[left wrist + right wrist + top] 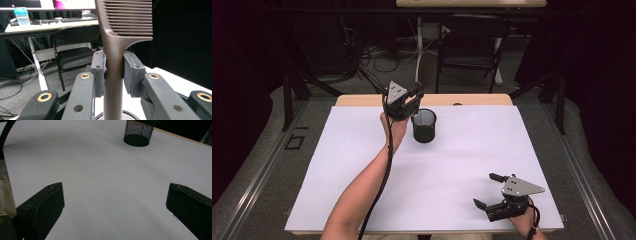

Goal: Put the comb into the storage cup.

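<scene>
A white sheet (432,175) covers a wooden table (362,100), whose bare far edge shows. Beyond it a black folding chair (472,42) stands on grey carpet (267,165), beside loose cables (372,57) and a white desk leg (418,40). Dark curtains (597,50) close both sides.

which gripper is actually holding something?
The left gripper, by the mesh cup: its pads clamp a brown comb by the handle. The right gripper sits open over bare table.
</scene>
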